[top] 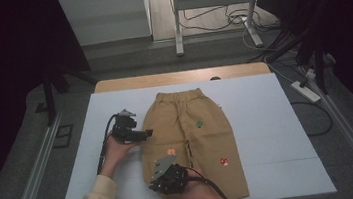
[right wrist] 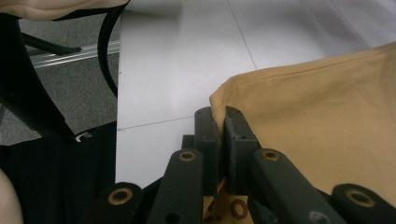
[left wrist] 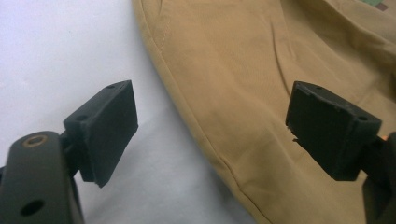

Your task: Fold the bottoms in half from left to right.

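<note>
One pair of tan trousers (top: 194,137) lies flat on the white tabletop (top: 269,134), waistband toward the far edge and legs toward the person. No brand or writing can be read on them; three small patches show on the cloth, one green (top: 199,124), one orange (top: 171,152) and one red and white (top: 224,161) (too small to make out in detail).

The left hand-held gripper (top: 144,133) sits at the outer edge of the trouser leg on the left of the high view. In the left gripper view its jaws stand wide apart, with the tan seam edge running between them and neither pad pressing on the cloth.

The right hand-held gripper (top: 158,182) is at the hem of that same leg. In the right gripper view its jaws are together, clamped on a corner of the tan fabric (right wrist: 327,116), which rises out from between the pads.
</note>
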Demonstrator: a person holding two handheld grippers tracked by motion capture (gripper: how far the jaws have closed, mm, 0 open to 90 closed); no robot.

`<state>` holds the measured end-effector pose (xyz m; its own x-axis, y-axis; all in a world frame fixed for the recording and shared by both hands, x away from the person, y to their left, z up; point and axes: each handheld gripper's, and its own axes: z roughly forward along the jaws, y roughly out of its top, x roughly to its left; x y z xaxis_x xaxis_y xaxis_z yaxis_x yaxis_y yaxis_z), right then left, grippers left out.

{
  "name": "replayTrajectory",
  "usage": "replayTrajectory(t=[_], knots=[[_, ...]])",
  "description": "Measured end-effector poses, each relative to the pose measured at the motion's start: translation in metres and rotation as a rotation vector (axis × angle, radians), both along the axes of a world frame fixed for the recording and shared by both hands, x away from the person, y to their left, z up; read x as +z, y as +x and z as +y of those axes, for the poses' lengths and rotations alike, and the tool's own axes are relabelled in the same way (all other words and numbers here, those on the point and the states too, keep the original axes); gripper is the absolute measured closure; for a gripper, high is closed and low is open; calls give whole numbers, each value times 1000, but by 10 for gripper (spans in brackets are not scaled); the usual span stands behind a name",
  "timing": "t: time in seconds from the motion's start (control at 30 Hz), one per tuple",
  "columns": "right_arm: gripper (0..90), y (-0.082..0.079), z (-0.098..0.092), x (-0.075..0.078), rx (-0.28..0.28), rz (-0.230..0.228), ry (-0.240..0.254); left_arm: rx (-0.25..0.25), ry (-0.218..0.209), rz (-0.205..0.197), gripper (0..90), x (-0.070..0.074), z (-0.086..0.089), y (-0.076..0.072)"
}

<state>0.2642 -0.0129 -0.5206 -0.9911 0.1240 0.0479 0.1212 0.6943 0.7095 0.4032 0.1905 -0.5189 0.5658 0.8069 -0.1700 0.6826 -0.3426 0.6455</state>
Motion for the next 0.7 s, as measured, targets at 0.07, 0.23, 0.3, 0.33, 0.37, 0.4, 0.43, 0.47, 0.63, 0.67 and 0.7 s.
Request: replayTrajectory(t=[0.07, 0.23, 0.3, 0.33, 0.37, 0.4, 0.43, 0.47, 0.63, 0.67, 0.7], knots=[[850, 0, 0, 0, 0, -1, -2, 7, 5, 1, 172, -1, -1, 2], [850, 0, 0, 0, -1, 3, -2, 8, 6, 11, 177, -7, -1, 7], [851, 0, 0, 0, 1, 3, -1, 6, 7, 20, 180, -9, -1, 9], [850, 0, -1, 0, 0, 4, 0, 1, 10, 25, 186, -9, -1, 10], [850, 0, -1, 0, 1, 4, 0, 3, 8, 24, 187, -9, -1, 11], [850, 0, -1, 0, 0, 4, 0, 2, 9, 26, 188, -10, -1, 12], [850, 0, -1, 0, 0, 4, 1, 1, 12, 28, 189, -10, -2, 13], [851, 0, -1, 0, -1, 4, 1, 4, 9, 30, 191, -11, -2, 14], [850, 0, -1, 1, 0, 2, -1, -2, 15, 47, 221, -14, -3, 16], [850, 0, -1, 1, 0, 2, -1, 0, 16, 52, 236, -15, -4, 16], [850, 0, -1, 1, 0, 4, 1, -2, 20, 57, 251, -15, -4, 17]])
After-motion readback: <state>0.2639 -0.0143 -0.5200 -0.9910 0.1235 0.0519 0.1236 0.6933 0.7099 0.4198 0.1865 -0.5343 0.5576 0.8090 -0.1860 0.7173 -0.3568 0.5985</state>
